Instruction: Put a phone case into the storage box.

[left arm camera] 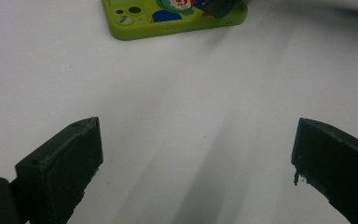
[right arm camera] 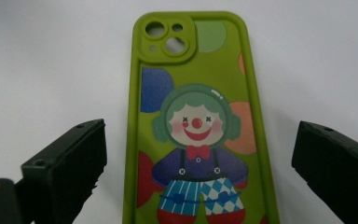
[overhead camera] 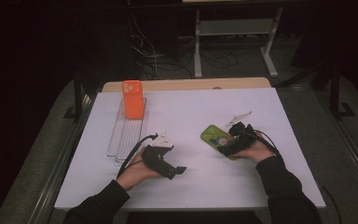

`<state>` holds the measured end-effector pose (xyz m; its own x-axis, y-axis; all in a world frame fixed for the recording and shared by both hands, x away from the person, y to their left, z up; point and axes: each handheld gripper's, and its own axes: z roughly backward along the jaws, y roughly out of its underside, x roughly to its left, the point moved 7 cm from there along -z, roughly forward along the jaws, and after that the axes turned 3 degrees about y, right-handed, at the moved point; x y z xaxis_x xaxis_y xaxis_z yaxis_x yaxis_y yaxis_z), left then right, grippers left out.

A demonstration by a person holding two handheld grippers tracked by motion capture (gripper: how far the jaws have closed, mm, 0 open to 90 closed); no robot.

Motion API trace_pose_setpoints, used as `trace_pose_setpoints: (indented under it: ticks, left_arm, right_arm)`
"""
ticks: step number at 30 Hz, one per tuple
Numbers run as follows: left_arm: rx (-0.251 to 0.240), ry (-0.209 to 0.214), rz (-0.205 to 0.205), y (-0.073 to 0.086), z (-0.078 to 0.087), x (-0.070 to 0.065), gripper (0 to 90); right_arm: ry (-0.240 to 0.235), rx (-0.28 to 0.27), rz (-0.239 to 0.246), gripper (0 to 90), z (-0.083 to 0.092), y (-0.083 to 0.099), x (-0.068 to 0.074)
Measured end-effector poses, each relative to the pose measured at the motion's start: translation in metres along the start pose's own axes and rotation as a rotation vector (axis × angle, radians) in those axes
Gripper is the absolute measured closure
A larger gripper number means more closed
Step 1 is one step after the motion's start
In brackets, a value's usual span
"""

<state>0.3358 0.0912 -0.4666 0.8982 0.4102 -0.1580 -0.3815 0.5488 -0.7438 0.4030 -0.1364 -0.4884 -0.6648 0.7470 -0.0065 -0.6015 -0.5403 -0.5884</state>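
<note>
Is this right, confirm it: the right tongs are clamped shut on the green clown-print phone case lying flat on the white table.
Not quite. The right tongs are open, jaws spread either side of the green clown-print phone case, as the right gripper view shows. The case does lie flat on the white table.

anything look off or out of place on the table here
Nothing stands out. The green phone case lies flat and intact between the open right gripper, the orange phone stands upright in the clear rack.

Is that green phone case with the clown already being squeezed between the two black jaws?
No: in the right gripper view the green phone case lies flat between wide-open jaws, with white table showing on both sides.
</note>
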Motion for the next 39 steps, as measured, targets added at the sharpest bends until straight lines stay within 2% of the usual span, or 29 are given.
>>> trace_pose_setpoints:
  ticks: [13,17,19,25,27,33,38,39]
  left_arm:
    - [0.001,-0.001,-0.001,0.000,0.000,0.001,1.5]
    - [-0.002,0.005,-0.002,0.000,0.000,0.001,1.5]
    - [0.014,-0.002,-0.019,-0.001,0.000,0.001,1.5]
    - [0.023,-0.005,-0.047,-0.006,0.002,0.002,1.5]
    - [0.023,-0.005,-0.054,-0.010,0.002,0.003,1.5]
    - [0.012,-0.007,-0.082,-0.027,0.004,0.008,1.5]
    - [0.014,0.004,-0.105,-0.044,0.006,0.013,1.5]
    - [0.009,0.005,-0.112,-0.048,0.006,0.014,1.5]
  right_arm:
    - [-0.014,0.070,0.026,10.1,-0.009,0.012,0.001]
    - [-0.018,0.068,0.033,12.3,-0.008,0.013,0.000]
    - [-0.023,0.064,0.031,14.6,-0.007,0.013,0.000]
    - [-0.033,0.067,0.040,15.1,-0.006,0.013,0.000]
    - [-0.049,0.077,0.047,15.1,-0.004,0.012,-0.001]
    - [-0.087,0.041,0.068,15.1,0.005,0.001,-0.001]
    - [-0.123,0.019,0.108,15.2,0.013,-0.010,0.001]
    - [-0.129,0.015,0.129,15.1,0.014,-0.013,0.001]
